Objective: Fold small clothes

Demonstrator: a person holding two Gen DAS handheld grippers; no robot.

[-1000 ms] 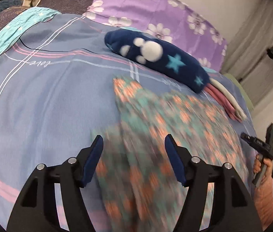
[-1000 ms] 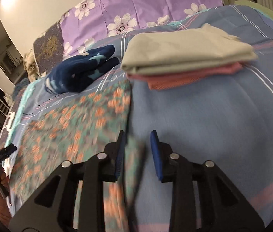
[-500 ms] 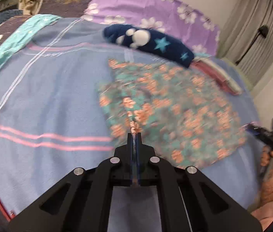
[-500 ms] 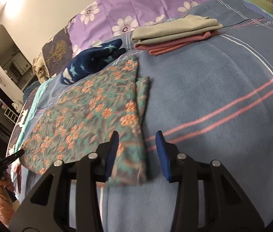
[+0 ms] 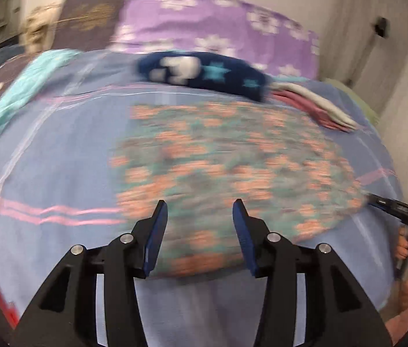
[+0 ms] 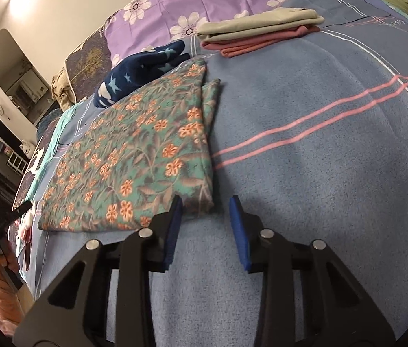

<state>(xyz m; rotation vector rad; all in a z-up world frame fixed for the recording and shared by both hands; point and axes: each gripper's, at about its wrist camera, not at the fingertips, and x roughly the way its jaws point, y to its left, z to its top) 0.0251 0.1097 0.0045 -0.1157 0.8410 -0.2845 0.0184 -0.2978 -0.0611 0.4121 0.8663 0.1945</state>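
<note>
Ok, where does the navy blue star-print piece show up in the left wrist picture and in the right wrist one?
Left wrist view: the navy star garment lies top centre, just beyond the floral cloth.
Right wrist view: the navy star garment sits upper left, at the floral cloth's far edge.
Shared landmark: the folded beige and pink stack, to its right in both.

Left hand-held gripper (image 5: 199, 215) jaws spread, holding nothing. Right hand-held gripper (image 6: 206, 212) jaws spread, holding nothing.
</note>
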